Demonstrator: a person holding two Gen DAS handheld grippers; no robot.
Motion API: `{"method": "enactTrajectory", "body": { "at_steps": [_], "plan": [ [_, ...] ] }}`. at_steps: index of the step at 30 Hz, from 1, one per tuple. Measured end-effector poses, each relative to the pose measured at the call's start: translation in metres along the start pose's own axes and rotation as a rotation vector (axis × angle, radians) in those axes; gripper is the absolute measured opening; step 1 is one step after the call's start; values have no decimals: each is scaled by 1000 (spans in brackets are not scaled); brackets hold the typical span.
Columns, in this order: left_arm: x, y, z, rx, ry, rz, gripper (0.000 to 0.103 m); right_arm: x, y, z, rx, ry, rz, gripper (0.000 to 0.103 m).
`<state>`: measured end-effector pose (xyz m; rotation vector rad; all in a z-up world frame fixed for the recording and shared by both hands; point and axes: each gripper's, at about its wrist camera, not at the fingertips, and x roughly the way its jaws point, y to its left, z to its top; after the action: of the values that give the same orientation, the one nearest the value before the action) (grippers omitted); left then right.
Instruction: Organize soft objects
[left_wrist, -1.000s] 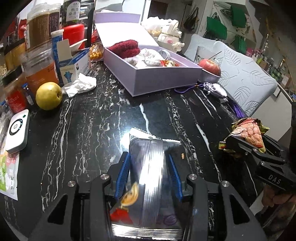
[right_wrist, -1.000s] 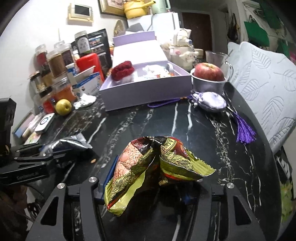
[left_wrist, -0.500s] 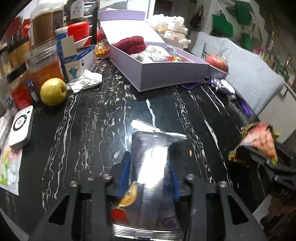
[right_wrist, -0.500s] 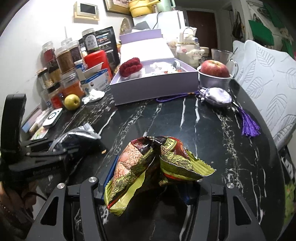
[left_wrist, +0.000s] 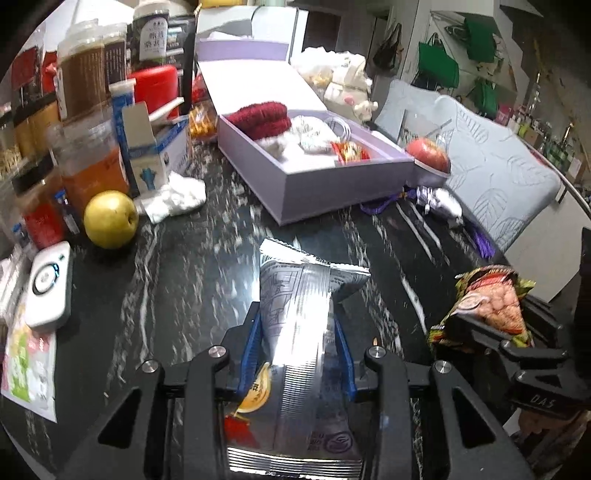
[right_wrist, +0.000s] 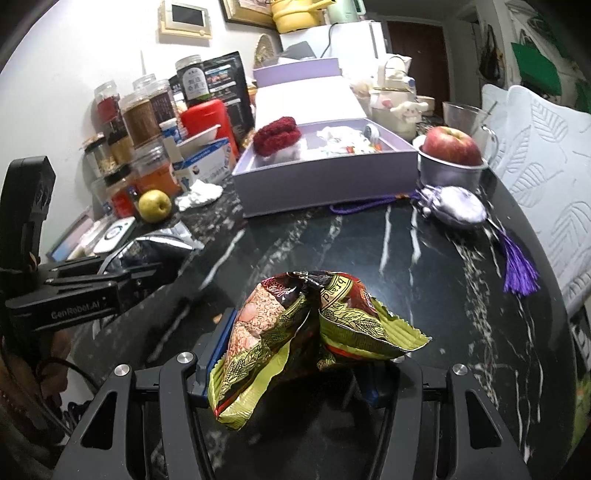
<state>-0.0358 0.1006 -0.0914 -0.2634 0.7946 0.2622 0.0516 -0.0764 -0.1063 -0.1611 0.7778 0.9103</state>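
Socks in lilac box; left claw clenched on silver packet, right claw on snack bag.

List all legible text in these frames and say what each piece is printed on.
"DAS": on the right gripper body, left wrist view.
"CenRobot.AI" (roughly): on the left gripper body, right wrist view.
Silver snack bag: print too blurred.
Green-red snack bag: lettering crumpled, unreadable.
Dark-lidded jar label: characters too small.

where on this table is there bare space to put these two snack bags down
Bare black marble table lies between the purple box and both grippers. Crowded: jars, yellow pear and tissue on the left; tassel pouch and apple bowl on the right.
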Motion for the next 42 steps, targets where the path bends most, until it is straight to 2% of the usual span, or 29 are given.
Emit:
{"method": "enactTrajectory", "body": {
  "at_steps": [15,23,34,39,42],
  "plan": [
    [-38,-2,70,53,-189,9,36,-20,14,66,-71,-118,70,56],
    [-47,-7,107,80,-281,-1,36,-35,14,111,-111,-197,48,56],
    [-39,-11,165,106,-378,-11,36,-43,7,174,-153,-296,46,57],
    [-26,-13,190,111,-408,-15,36,-34,2,204,-160,-322,69,57],
    [-21,-13,205,108,-435,-13,36,-24,-2,215,-168,-342,50,56]
  ]
}}
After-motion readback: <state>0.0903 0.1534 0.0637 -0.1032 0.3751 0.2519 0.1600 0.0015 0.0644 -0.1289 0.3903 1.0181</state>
